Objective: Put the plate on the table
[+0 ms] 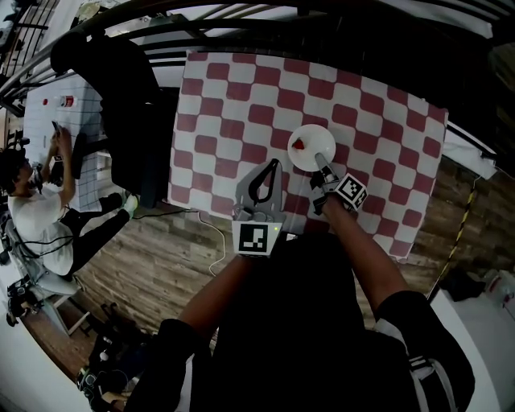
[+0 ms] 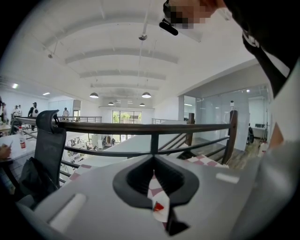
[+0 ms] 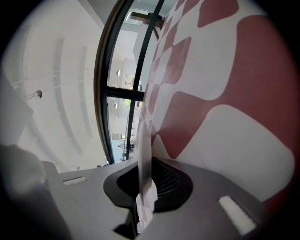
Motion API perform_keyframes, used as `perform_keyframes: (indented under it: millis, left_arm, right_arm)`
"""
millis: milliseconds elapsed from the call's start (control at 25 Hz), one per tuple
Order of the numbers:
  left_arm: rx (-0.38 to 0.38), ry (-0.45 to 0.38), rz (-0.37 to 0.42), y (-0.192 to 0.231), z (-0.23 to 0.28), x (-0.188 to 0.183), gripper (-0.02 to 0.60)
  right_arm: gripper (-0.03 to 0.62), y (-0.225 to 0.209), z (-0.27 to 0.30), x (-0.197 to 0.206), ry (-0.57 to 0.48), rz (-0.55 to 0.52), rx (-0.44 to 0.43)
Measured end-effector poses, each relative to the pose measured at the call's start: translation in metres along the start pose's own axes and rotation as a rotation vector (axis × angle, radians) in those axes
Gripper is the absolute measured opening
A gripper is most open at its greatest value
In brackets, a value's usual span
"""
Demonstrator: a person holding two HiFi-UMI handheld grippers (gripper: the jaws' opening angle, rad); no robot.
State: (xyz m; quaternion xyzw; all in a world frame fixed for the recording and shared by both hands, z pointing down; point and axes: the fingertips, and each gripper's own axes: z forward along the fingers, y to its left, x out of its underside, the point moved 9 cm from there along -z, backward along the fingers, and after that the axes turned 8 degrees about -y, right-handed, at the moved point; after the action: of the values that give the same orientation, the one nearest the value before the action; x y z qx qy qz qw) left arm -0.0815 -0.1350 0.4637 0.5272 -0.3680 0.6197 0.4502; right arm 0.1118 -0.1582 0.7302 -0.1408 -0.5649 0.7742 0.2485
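Note:
A small white plate (image 1: 311,148) with a red bit of food (image 1: 298,145) on it sits low over the red-and-white checked tablecloth (image 1: 241,105). I cannot tell whether it touches the cloth. My right gripper (image 1: 320,157) is shut on the plate's near rim. In the right gripper view the plate (image 3: 144,154) shows edge-on, pinched between the dark pads, with the cloth (image 3: 225,93) close beside it. My left gripper (image 1: 274,166) hovers just left of the plate with its tips together and nothing in them. The left gripper view shows the red bit (image 2: 158,206) through the gap behind the pads.
A black office chair (image 1: 121,105) stands off the table's left edge. Further left a seated person (image 1: 36,209) works at a white table. A dark railing (image 1: 265,24) runs along the far side. Wooden floor (image 1: 145,265) and a white cable lie below the near table edge.

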Motion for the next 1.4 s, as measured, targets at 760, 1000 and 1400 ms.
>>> perform_keyframes:
  millis: [760,1000,1400]
  left_arm:
    - [0.031,-0.013,-0.011,-0.002,-0.023,0.004,0.009]
    - [0.048,-0.033,-0.014,-0.003,-0.032,0.008,0.009]
    - [0.104,-0.037,-0.032,-0.009,-0.049,0.006,0.009]
  right_arm:
    - [0.257,0.019,-0.019,0.011,0.098,-0.173,0.175]
    - [0.310,0.017,-0.040,0.009,0.091,-0.193,0.199]
    - [0.291,0.048,-0.082,0.010,0.017,-0.241,0.102]
